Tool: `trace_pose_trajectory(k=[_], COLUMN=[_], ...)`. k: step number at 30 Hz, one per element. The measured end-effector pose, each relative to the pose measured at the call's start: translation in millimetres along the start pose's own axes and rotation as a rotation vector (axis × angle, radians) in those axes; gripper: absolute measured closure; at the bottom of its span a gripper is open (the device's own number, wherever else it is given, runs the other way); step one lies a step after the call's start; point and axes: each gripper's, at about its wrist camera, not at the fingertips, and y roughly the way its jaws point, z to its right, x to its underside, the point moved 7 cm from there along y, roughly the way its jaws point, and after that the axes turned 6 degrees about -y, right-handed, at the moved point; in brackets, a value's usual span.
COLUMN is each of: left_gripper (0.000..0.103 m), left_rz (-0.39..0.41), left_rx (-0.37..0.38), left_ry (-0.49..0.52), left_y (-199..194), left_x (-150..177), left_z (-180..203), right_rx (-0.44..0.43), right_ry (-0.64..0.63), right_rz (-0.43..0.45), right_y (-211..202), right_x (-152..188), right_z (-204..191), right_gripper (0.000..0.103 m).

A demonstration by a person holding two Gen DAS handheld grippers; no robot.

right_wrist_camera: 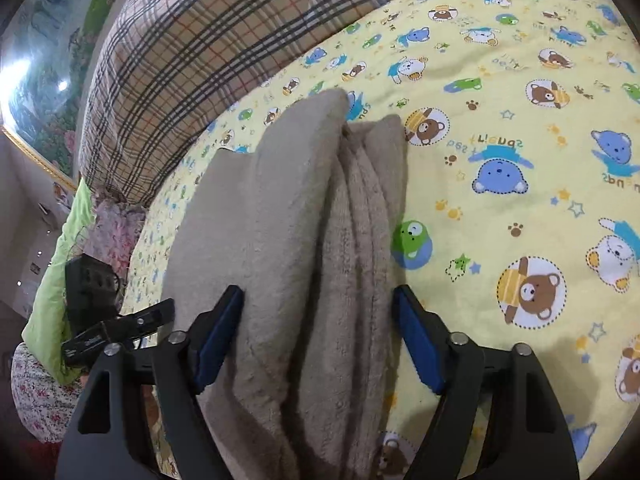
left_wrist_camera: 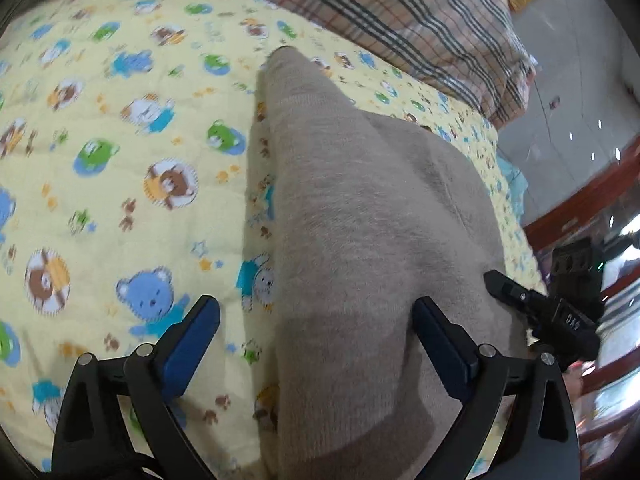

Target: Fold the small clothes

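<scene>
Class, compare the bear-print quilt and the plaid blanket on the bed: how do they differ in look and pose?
The bear-print quilt is yellow with cartoon bears; the plaid blanket is tan with dark checked lines. The quilt lies spread flat under the beige garment; the blanket sits bunched in a mound at the far edge. Both are soft bedding.
</scene>
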Motion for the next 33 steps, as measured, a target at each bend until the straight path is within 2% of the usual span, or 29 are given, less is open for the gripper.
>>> trace_pose_trajectory(k=[1, 2, 3, 4, 6, 9, 13, 15, 19, 23, 30, 33], left_gripper=[0.011, 0.025, 0.041, 0.042, 0.055, 0.062, 0.063, 0.063, 0.063, 0.063, 0.063, 0.063], left_rz=[-0.002, -0.005, -0.022, -0.028, -0.007, 0.023, 0.084, 0.134, 0.21, 0.294, 0.349, 0.354], left_rx=[-0.006, 0.003, 0.043, 0.056, 0.05, 0.045, 0.02, 0.002, -0.038, -0.136, -0.161, -0.154], left_ry=[0.016, 0.02, 0.014, -0.008, -0.014, 0.001, 0.017, 0.016, -0.039, -0.063, -0.167, -0.195], left_y=[3, 4, 6, 6, 1, -14, -54, -86, -142, -196, -242, -242], left_x=[-1, -1, -1, -1, -3, 1, 7, 10, 17, 31, 57, 63], left_z=[3, 6, 10, 12, 13, 17, 12, -1, -40, -88, -154, -167], right_rx=[-0.02, -0.027, -0.016, -0.008, 0.001, -0.005, -0.075, -0.1, -0.196, -0.296, -0.379, -0.383], right_ry=[-0.001, -0.004, -0.018, -0.035, -0.046, -0.06, -0.085, -0.123, -0.18, -0.236, -0.303, -0.319], right_rz=[-0.011, -0.021, -0.023, -0.021, -0.008, 0.028, 0.075, 0.076, 0.074, 0.045, -0.032, -0.056], right_y=[3, 6, 7, 6, 3, -7, -20, -18, 3, 43, 92, 103], right_x=[1, 1, 1, 0, -2, -4, -4, 0, 14, 32, 59, 65], right_z=[-3, -7, -9, -12, -17, -31, -62, -86, -136, -189, -250, -260], right_gripper=[0.051, 0.054, 0.055, 0.059, 0.064, 0.066, 0.067, 0.068, 0.068, 0.068, 0.068, 0.068])
